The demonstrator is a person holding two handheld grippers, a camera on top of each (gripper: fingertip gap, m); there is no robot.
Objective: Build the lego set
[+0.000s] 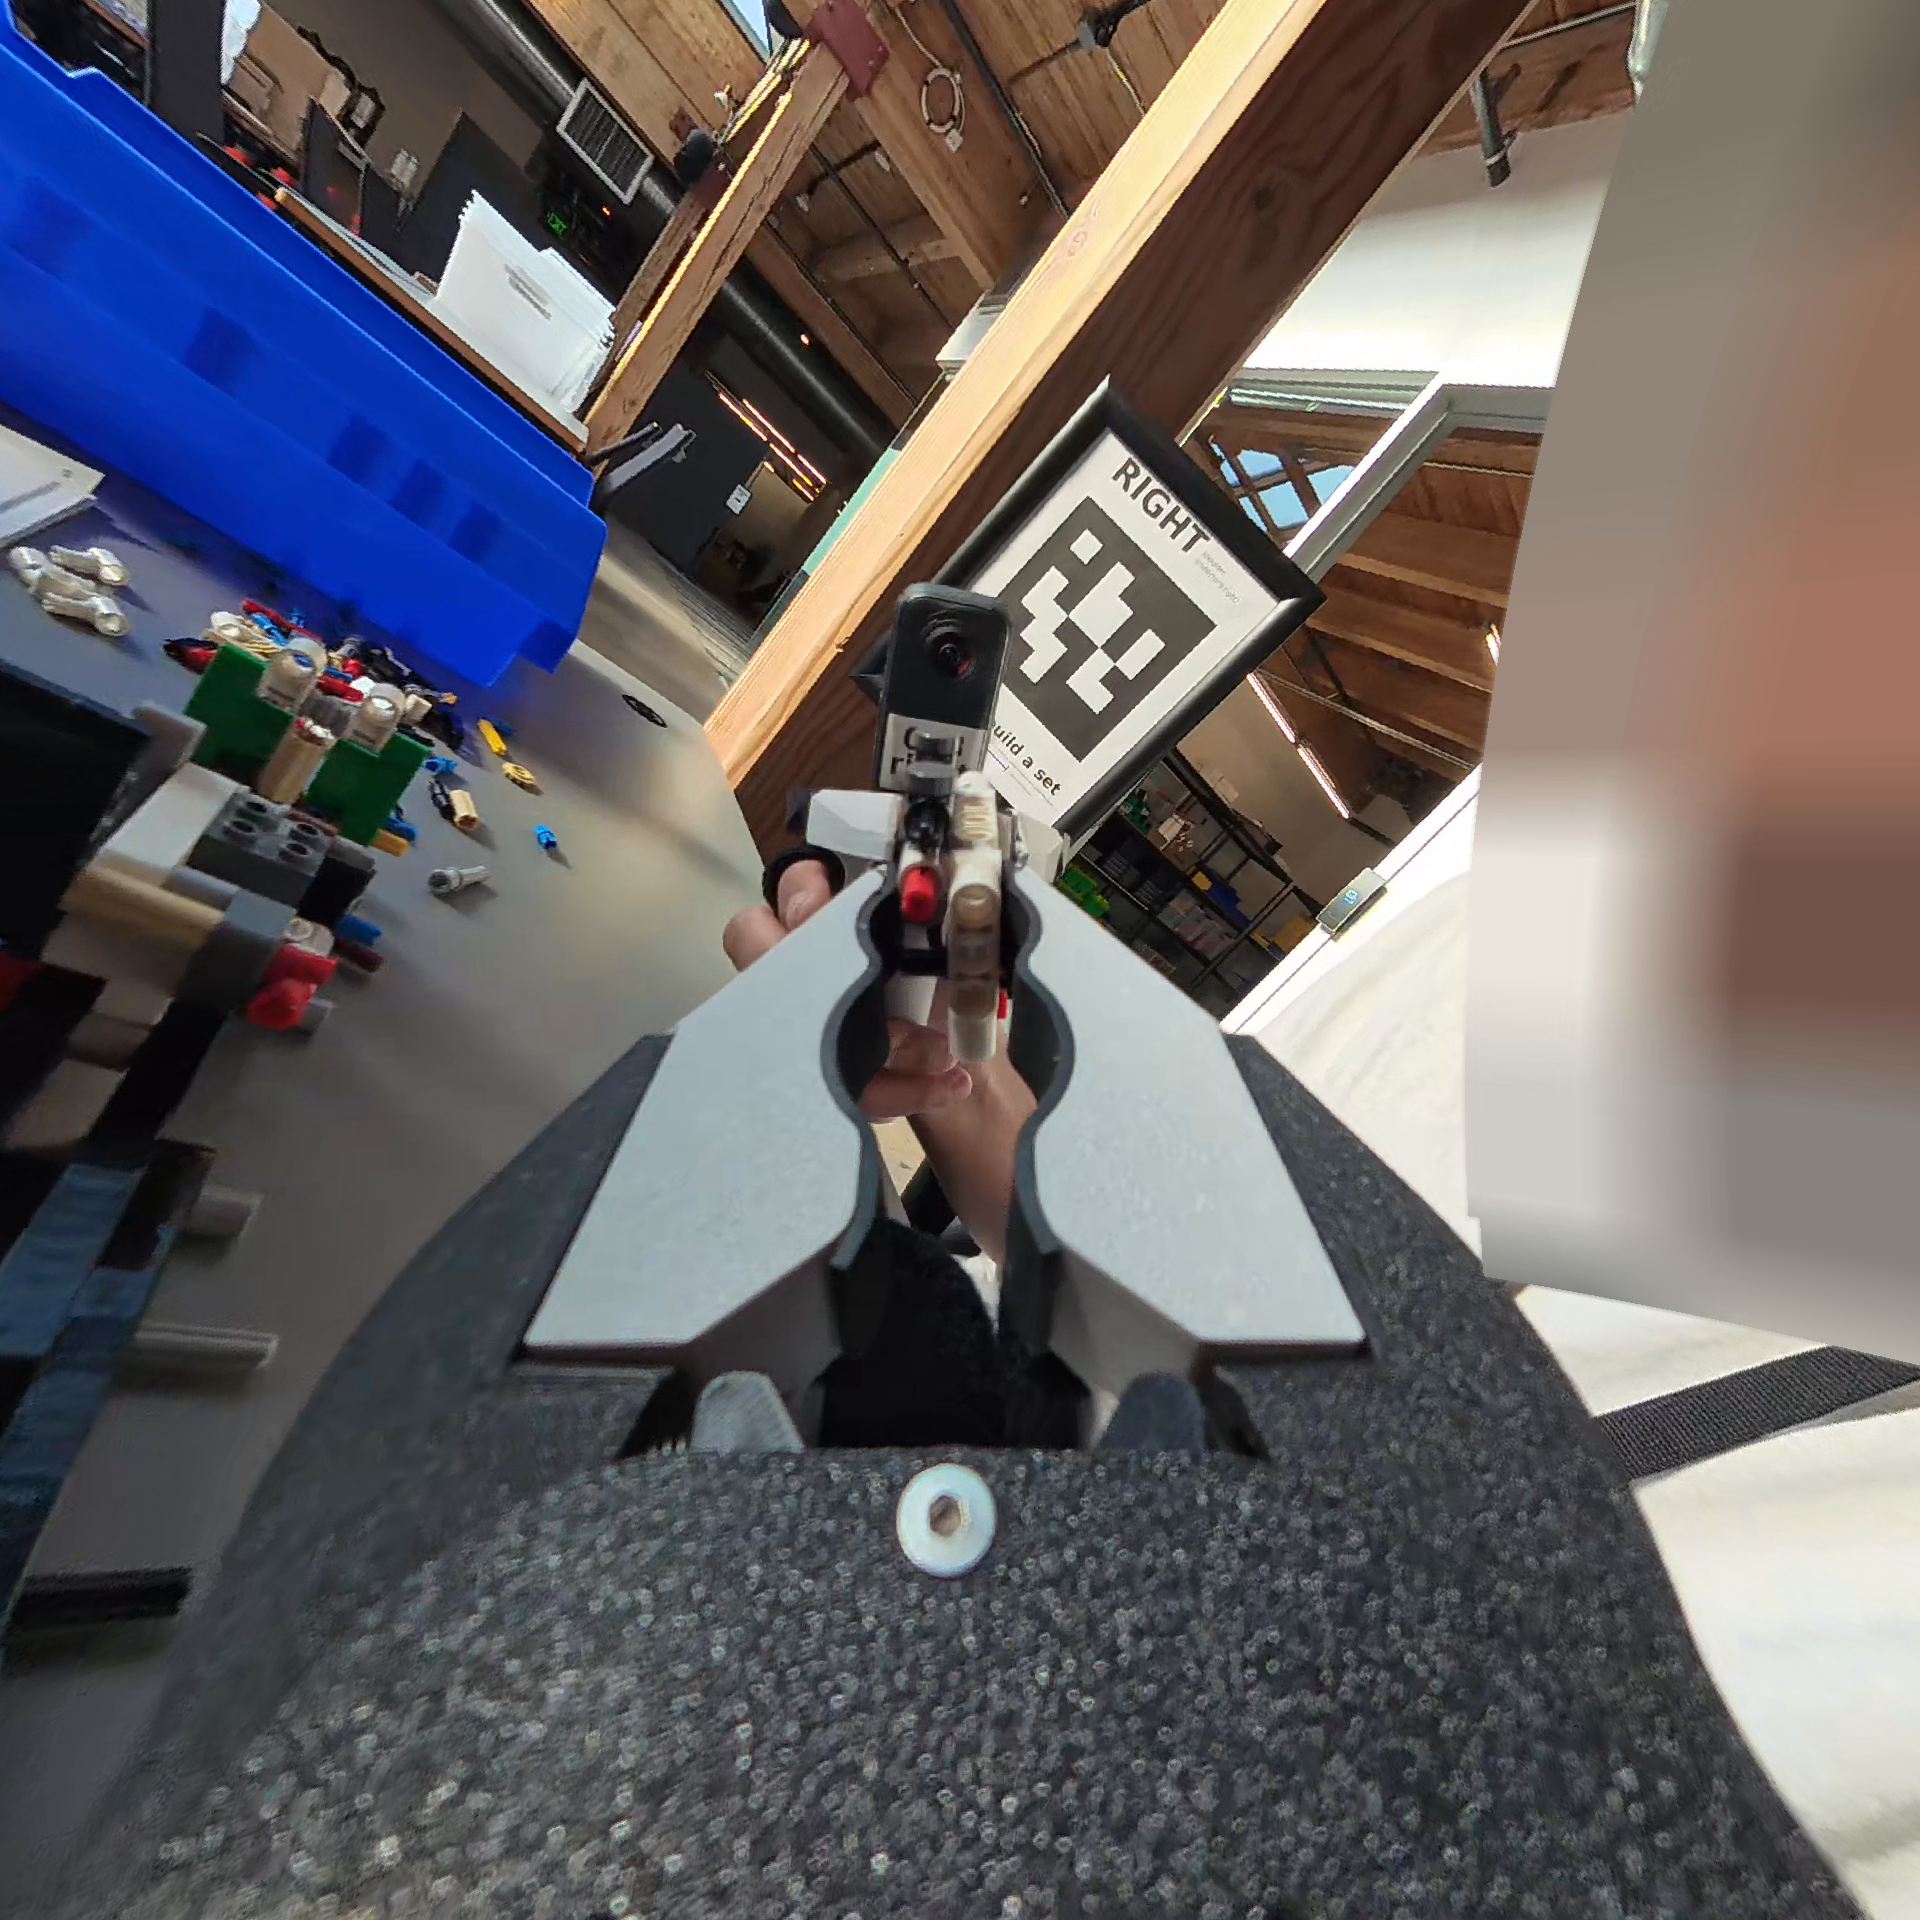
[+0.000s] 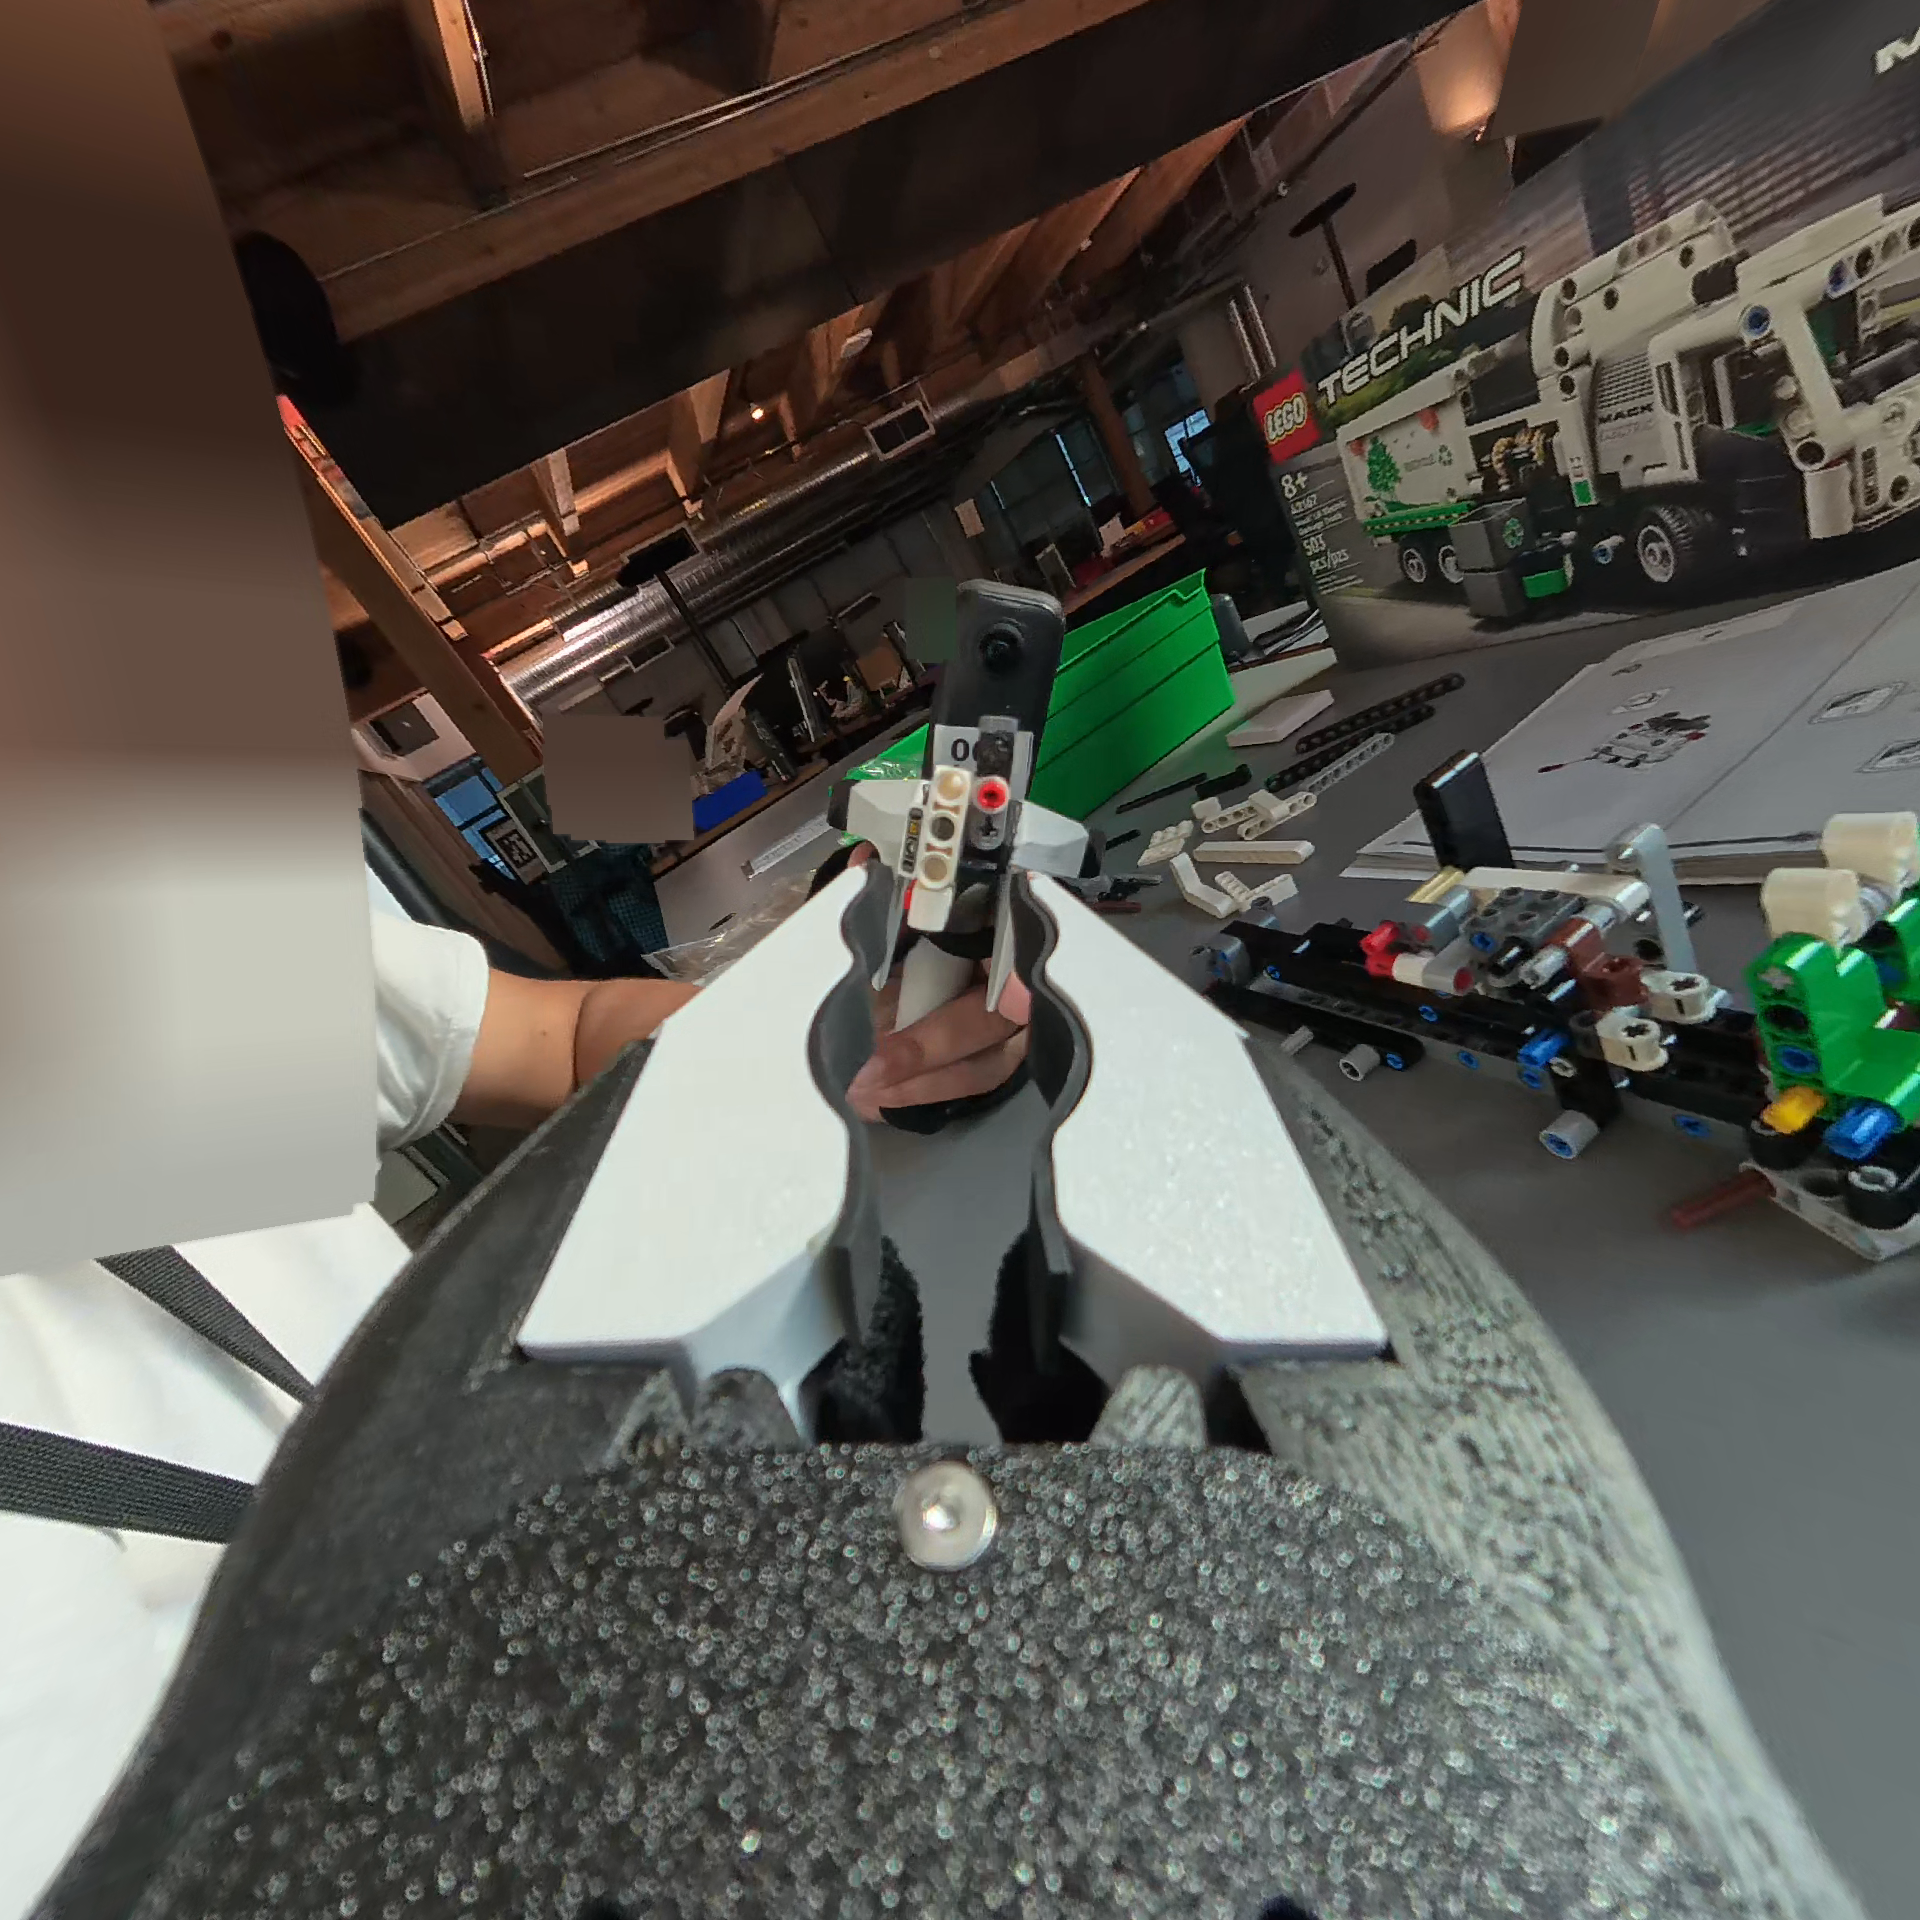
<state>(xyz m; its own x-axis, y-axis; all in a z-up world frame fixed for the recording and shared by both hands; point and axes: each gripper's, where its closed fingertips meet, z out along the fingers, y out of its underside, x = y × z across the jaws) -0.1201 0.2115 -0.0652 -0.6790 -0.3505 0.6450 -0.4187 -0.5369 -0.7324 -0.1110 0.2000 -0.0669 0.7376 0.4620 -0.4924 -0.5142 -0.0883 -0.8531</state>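
Observation:
The two grippers face each other tip to tip above a grey table (image 2: 1558, 1351). My left gripper (image 1: 951, 906) is shut on a small brick assembly (image 1: 971, 935): a white beam with tan pins, a red pin and black parts. In the right wrist view the same assembly (image 2: 940, 831) stands between my right gripper's (image 2: 951, 883) fingertips. There is a gap on each side, so the right gripper is open and does not press on it. The right gripper's camera (image 1: 940, 649) shows behind the assembly in the left wrist view. A hand shows behind each gripper.
A blue bin (image 1: 260, 343) and loose small parts (image 1: 343, 717) lie at the left. A framed marker card (image 1: 1122, 623) leans on a wooden post. A green bin (image 2: 1132, 675), the set's box (image 2: 1610, 416), white beams (image 2: 1247, 842) and a half-built black chassis (image 2: 1507, 987) are at the right. My two grippers' fingertips are within a few centimetres of each other.

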